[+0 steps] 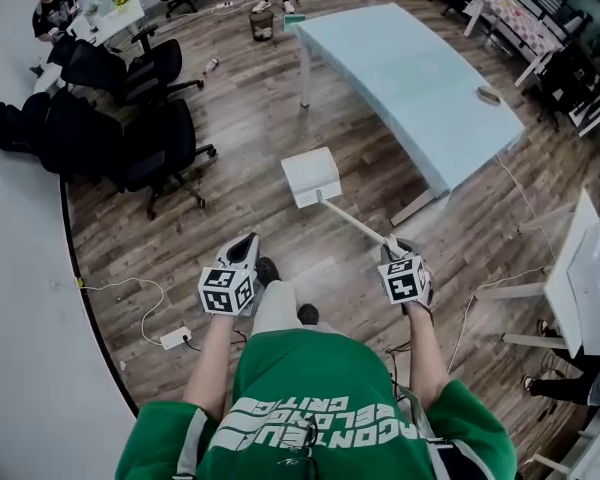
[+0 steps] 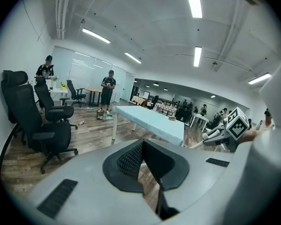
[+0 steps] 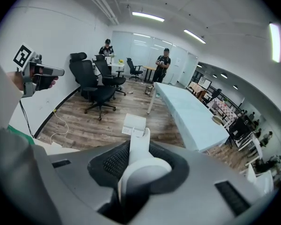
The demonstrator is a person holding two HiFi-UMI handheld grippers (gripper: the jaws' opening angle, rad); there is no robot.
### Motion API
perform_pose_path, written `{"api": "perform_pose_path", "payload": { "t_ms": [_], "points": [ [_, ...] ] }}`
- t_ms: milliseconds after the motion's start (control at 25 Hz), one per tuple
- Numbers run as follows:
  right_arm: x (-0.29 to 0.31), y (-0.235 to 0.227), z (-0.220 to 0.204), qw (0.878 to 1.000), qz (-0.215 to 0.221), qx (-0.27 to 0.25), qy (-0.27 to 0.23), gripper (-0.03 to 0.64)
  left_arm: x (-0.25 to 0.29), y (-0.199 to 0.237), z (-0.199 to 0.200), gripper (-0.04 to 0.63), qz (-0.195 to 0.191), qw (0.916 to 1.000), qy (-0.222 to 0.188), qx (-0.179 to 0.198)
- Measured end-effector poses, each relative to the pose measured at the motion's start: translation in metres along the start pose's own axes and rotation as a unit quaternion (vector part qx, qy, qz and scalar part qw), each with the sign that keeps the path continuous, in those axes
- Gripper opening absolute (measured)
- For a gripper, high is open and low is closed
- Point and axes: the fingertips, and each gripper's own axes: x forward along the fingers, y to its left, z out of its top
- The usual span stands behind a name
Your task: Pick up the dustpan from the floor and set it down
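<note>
Head view: the right gripper (image 1: 394, 252) holds the dustpan (image 1: 311, 176) by its long handle, pan forward and low over the floor (image 1: 230, 118). Carry step; next, a level set-down. The desk (image 1: 410, 78) edge is near on the right and the chairs (image 1: 150, 138) are on the left, with open boards between.
Left gripper (image 2: 141, 146) view: jaws together, empty.
Right gripper view: jaws clamped on the handle.

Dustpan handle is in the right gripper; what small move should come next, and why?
Probably lower the right gripper a little: its jaws clamp the white handle, and the dustpan seems to hang over the wooden floor, apart from the table.
</note>
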Motion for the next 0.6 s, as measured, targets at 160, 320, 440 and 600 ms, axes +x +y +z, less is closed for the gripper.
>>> {"api": "perform_pose_path", "payload": {
  "t_ms": [160,320,440,600],
  "points": [
    [0.01,-0.014,-0.016,1.0,-0.007,0.014,0.017,0.117,0.023,-0.014,0.001,0.0,-0.019,0.9997,0.009,0.008],
    [0.025,-0.032,-0.027,0.999,-0.011,0.026,0.033,0.117,0.047,-0.031,0.004,0.0,-0.037,0.999,0.022,0.014],
    [0.04,-0.041,-0.031,0.998,-0.015,0.027,0.047,0.117,0.065,-0.035,0.007,0.0,-0.049,0.9982,0.03,0.019],
    [0.068,-0.052,-0.032,0.998,-0.015,0.028,0.055,0.117,0.092,-0.035,0.014,0.0,-0.062,0.9972,0.035,0.022]
  ]
}}
